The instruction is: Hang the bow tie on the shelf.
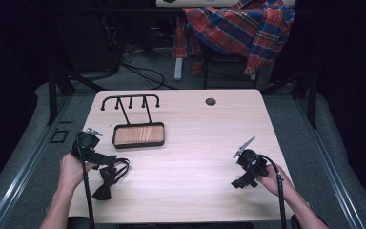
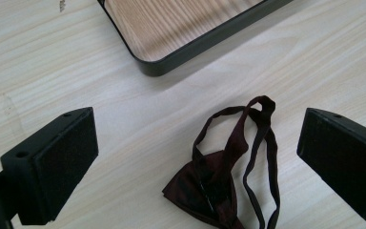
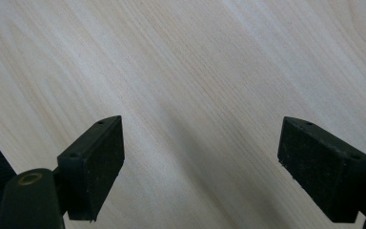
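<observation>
The dark maroon fabric bow tie with thin straps [image 2: 219, 186] lies flat on the light wooden desk [image 1: 195, 157], near its front left corner, just in front of the black-rimmed wooden tray [image 1: 138, 135]. The left tongs [image 2: 195, 162] hover over it with jaws spread wide, holding nothing. The right tongs [image 3: 200, 167], also spread and empty, are over bare wood near the right edge. The tie looks light, soft and limp, so I judge the thick knotted middle the best place to pinch; the straps would dangle and slip.
</observation>
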`<move>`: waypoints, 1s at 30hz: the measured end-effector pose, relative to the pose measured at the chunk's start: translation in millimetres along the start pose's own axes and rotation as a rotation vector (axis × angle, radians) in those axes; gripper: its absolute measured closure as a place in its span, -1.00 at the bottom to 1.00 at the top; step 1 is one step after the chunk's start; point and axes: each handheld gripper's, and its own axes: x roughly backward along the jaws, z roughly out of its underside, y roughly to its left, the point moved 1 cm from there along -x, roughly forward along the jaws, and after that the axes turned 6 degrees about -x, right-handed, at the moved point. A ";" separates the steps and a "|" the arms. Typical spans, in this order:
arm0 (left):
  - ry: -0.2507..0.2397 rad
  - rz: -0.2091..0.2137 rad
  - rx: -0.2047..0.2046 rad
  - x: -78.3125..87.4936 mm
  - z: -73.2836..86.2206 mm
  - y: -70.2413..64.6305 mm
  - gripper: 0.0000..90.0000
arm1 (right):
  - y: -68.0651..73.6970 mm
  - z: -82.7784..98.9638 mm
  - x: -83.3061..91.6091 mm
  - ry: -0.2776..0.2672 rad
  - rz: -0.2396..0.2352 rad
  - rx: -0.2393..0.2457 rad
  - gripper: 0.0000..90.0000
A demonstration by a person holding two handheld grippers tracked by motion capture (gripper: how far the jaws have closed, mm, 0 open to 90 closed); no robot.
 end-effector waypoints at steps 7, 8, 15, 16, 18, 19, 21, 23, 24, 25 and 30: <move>0.004 0.024 -0.024 -10.1 -6.6 -1.4 -1.00 | 0.8 0.3 -0.9 -0.003 -0.002 -0.005 -0.65; 0.009 0.028 -0.029 -11.6 -7.6 -2.0 -1.00 | 0.8 -0.2 -0.5 0.004 -0.003 -0.001 -0.65; 0.038 0.034 -0.045 -21.1 -13.8 -2.9 -1.00 | -1.5 1.0 -1.0 0.009 -0.001 -0.002 -0.65; 0.047 0.035 -0.046 -22.6 -14.3 -2.8 -1.00 | -1.2 1.5 -0.9 0.005 0.001 -0.005 -0.65; 0.051 0.041 -0.041 -24.5 -15.0 -3.4 -1.00 | -1.4 1.9 0.0 -0.001 -0.002 -0.009 -0.65; 0.052 0.042 -0.042 -25.2 -15.2 -3.5 -1.00 | -0.8 1.9 0.0 0.003 -0.008 -0.007 -0.65; 0.057 0.050 -0.047 -26.8 -15.9 -3.3 -1.00 | 0.1 2.3 -1.9 0.010 -0.008 -0.005 -0.65; 0.057 0.051 -0.051 -28.3 -16.7 -3.3 -1.00 | 0.4 1.5 -2.7 0.026 -0.004 0.008 -0.65; 0.055 0.053 -0.050 -29.0 -16.7 -3.1 -1.00 | 0.4 1.3 -3.0 0.029 0.003 0.010 -0.65; 0.058 0.054 -0.050 -29.8 -16.9 -2.9 -1.00 | 0.4 1.4 -3.2 0.027 -0.004 0.007 -0.65; 0.082 0.061 -0.063 -36.4 -17.0 -3.8 -1.00 | 0.4 1.2 -4.0 0.030 -0.008 0.005 -0.65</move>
